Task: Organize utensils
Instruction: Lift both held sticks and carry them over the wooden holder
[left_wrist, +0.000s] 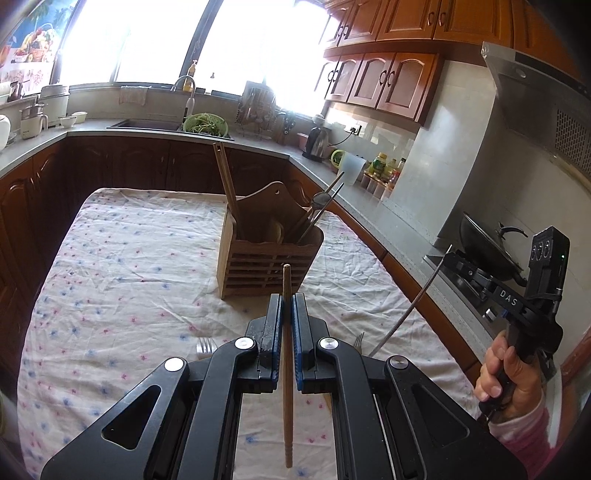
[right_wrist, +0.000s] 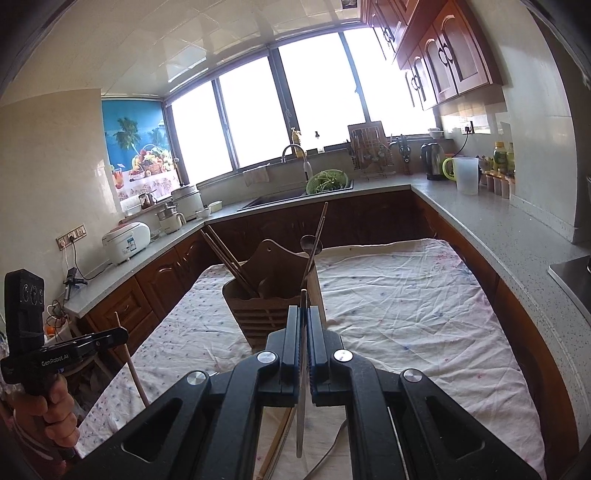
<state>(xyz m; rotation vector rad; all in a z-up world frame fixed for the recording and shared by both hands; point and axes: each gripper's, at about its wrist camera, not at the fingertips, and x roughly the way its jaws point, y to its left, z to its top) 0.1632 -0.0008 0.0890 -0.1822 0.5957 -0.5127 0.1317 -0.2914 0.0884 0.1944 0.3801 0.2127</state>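
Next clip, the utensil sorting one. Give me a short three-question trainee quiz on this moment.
1. True or false: the left tool is shut on a wooden chopstick.
2. What does the right tool hold? A) a fork B) a metal chopstick C) a spoon
3. Fill in: the wooden holder stands on the ____ cloth.

Key
1. True; the wooden stick runs between the closed pads.
2. B; a thin metal chopstick is clamped there, while a fork lies on the cloth.
3. Floral.
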